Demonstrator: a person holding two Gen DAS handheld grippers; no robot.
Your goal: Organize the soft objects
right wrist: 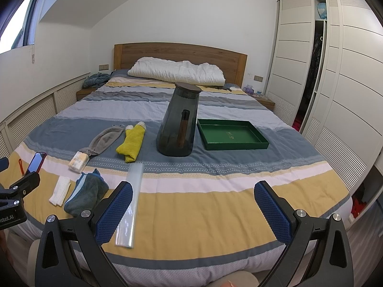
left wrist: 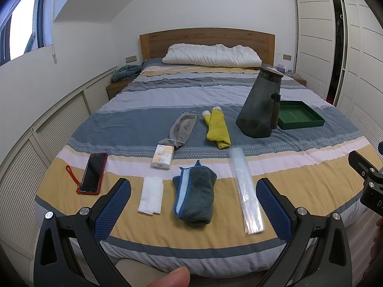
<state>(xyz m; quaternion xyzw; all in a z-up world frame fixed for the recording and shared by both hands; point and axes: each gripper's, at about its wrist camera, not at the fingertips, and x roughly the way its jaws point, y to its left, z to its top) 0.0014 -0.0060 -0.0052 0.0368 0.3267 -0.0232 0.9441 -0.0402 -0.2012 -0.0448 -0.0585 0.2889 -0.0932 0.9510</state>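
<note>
A row of soft things was laid out on the striped bedspread [left wrist: 299,167] near the foot of the bed. A folded dark green towel [left wrist: 195,195] with a blue edge lay closest to the left gripper [left wrist: 194,206], just ahead of the gap between its fingers. At its nine o'clock, just beside it but apart, a small folded white cloth [left wrist: 151,198] was seen. At its eleven o'clock a tissue pack [left wrist: 162,159] rested, touched at its far end by a grey face mask [left wrist: 182,129]. At the towel's twelve o'clock, farther up the bed, a folded yellow cloth [left wrist: 216,128] lay beside the mask without touching it. At the towel's three o'clock a long clear plastic sleeve [left wrist: 246,189] stretched lengthwise along the bed.

The left gripper was held with its blue-padded fingers spread wide and nothing between them. The right gripper [right wrist: 194,211] was likewise held wide apart and empty, above the yellow stripe; in the right wrist view the plastic sleeve passed under its left finger [right wrist: 115,211].

Beyond the soft things, at the yellow cloth's three o'clock, a dark smoky pitcher [right wrist: 178,123] with a lid and a brown handle stood upright. A shallow green tray [right wrist: 233,144] lay just beside it, at its three o'clock. A phone in a red case [left wrist: 93,173] lay at the white cloth's nine o'clock. A white pillow [left wrist: 211,55] lay against the wooden headboard [left wrist: 208,35].
</note>
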